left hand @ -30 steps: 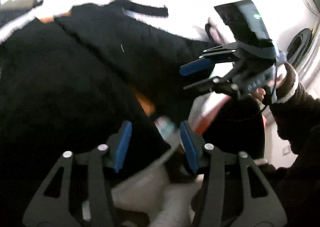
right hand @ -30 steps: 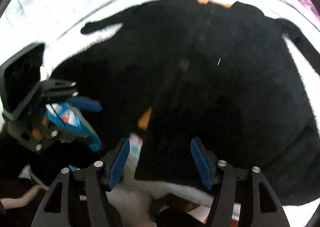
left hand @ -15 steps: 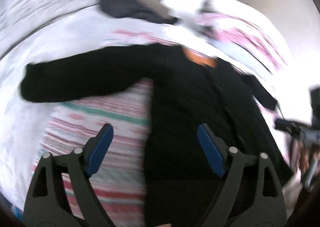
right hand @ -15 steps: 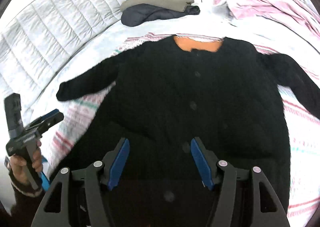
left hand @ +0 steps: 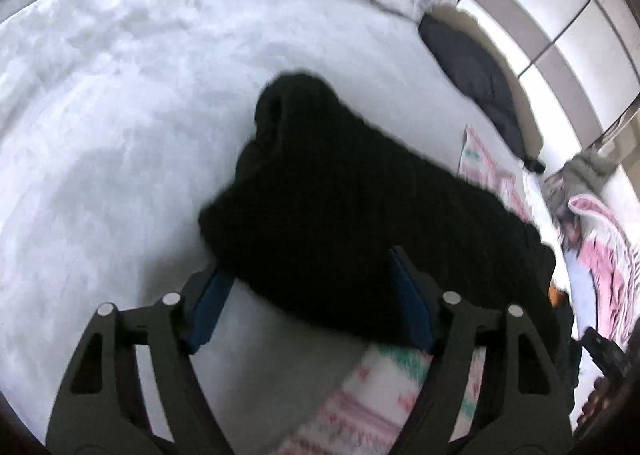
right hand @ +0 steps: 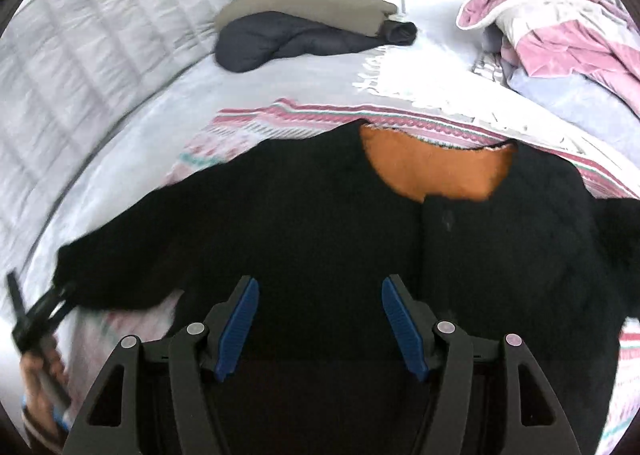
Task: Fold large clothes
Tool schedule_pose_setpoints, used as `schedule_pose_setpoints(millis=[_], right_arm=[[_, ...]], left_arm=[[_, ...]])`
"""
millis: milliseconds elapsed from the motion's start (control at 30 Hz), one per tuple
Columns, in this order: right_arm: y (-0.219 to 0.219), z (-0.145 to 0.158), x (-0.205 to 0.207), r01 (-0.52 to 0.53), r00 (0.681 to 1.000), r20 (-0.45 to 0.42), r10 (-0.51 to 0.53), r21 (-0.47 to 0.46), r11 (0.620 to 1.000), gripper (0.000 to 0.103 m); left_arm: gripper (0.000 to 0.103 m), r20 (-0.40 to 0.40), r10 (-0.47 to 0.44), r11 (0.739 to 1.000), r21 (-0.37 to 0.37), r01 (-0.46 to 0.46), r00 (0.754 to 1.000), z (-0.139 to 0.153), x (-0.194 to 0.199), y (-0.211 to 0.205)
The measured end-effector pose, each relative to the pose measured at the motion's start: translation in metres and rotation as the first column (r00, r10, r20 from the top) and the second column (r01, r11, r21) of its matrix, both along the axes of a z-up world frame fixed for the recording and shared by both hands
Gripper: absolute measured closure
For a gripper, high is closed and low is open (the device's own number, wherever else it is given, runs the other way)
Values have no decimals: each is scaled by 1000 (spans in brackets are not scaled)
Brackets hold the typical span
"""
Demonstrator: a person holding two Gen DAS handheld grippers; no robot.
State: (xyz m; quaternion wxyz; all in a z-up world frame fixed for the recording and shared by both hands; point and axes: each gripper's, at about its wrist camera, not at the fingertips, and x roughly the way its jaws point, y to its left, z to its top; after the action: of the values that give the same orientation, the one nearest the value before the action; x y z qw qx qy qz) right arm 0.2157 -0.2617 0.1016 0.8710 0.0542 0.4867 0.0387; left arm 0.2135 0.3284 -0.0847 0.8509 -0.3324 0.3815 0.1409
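The black cardigan [right hand: 360, 239] lies spread face-up on the bed [left hand: 100, 103], over a striped blanket [right hand: 280, 115], orange lining at the collar on the far side. Half a second ago my left fingers [left hand: 308, 307] were above the body of the garment; now they have swung out to its left sleeve [left hand: 320, 175], open, straddling the cuff end without gripping. My right fingers [right hand: 320, 327] hover open over the chest, holding nothing. I judge the sleeve fold is about to begin.
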Motion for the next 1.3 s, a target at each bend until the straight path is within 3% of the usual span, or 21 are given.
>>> schedule_pose_setpoints(millis=[67,167,267,367,400,500,600,667,700,733,800,833,867,933,1000,1100,1200,1233,1267,1300], right_arm=[[-3,-13,26,29,1000,-3,-29,2,1000,38],[-6,-24,58,58,998,1,-58,23,998,38],[-6,-33,86,70,997,19,-71,33,997,38],[-6,-37,104,82,996,39,-85,53,995,38],[-6,-40,110,88,995,44,-91,67,994,38],[-1,-49,126,73,996,37,-75,52,996,38],[2,-61,140,82,996,26,-82,19,996,38],[1,-71,148,99,995,7,-100,23,995,41],[1,-76,152,105,994,1,-105,19,994,43],[2,-81,156,109,994,-3,-109,12,994,49],[5,-87,159,117,993,-5,-117,-3,993,66],[7,-88,159,116,993,0,-116,-12,993,81],[10,-86,159,108,994,13,-108,-28,994,87],[16,-80,162,102,994,37,-99,-91,991,89],[17,-77,167,104,994,43,-99,-141,985,89],[17,-77,167,127,992,21,-125,-132,983,84],[13,-66,155,175,984,64,-169,-106,979,67],[10,-61,150,189,980,74,-182,-104,976,54],[7,-55,144,201,978,86,-192,-106,974,47],[3,-49,137,207,976,96,-197,-107,972,46]], left_arm=[[41,47,17,1000,-1,-17,999,1,4,3],[85,117,23,999,-25,-20,993,0,11,15],[90,174,57,998,20,-61,983,20,6,20],[91,315,137,984,66,-166,939,52,-10,34],[90,327,143,982,74,-176,934,54,-10,38],[88,231,132,979,123,-163,964,34,6,40],[85,140,139,984,93,-153,980,21,15,44],[74,156,144,983,95,-160,977,28,11,43],[63,168,142,982,102,-160,976,34,10,43],[52,171,142,981,108,-162,975,38,8,42],[39,179,140,978,127,-164,974,44,5,41],[38,181,139,979,124,-163,974,45,6,42],[38,178,142,979,120,-165,974,44,7,42],[38,157,155,978,114,-174,975,41,7,45],[36,139,164,977,110,-180,977,40,7,48],[23,123,194,972,113,-208,973,45,4,52],[21,116,214,967,117,-228,970,50,-2,56],[20,107,210,967,122,-223,972,52,-3,56],[20,100,201,969,128,-213,974,55,-3,55],[20,97,192,970,134,-204,977,57,-4,53]])
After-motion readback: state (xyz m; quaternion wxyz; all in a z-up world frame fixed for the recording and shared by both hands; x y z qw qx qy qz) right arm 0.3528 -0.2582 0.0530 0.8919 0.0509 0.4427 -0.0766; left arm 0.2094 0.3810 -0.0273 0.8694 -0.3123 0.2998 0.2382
